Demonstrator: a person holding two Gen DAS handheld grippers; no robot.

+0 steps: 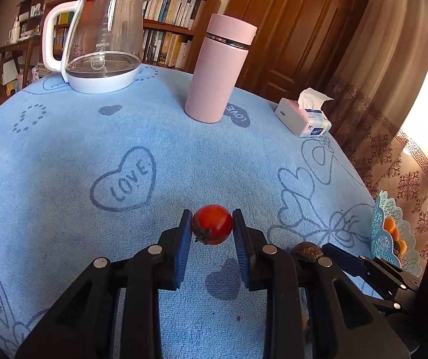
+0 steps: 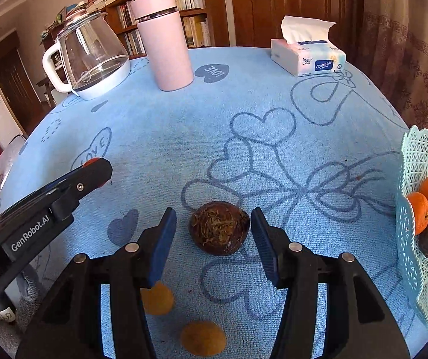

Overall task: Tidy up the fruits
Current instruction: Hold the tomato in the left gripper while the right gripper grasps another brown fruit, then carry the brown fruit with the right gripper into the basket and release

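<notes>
My left gripper [image 1: 212, 224] is shut on a red cherry tomato [image 1: 213, 224] and holds it just above the blue cloth. My right gripper [image 2: 214, 227] is open, its pads either side of a brown water chestnut [image 2: 219, 228] that lies on the cloth, not touching it. The chestnut also peeks out in the left wrist view [image 1: 306, 250]. A light blue lattice fruit basket [image 2: 423, 161] stands at the right and holds oranges [image 2: 423, 206], another chestnut and a red tomato. Two small tan fruits [image 2: 157, 299] lie under the right gripper.
A glass kettle [image 1: 100, 42], a pink thermos [image 1: 220, 65] and a tissue box [image 2: 309, 56] stand along the far side of the table. The left gripper's body [image 2: 49, 206] reaches in at the left of the right wrist view. The table edge curves close at the right.
</notes>
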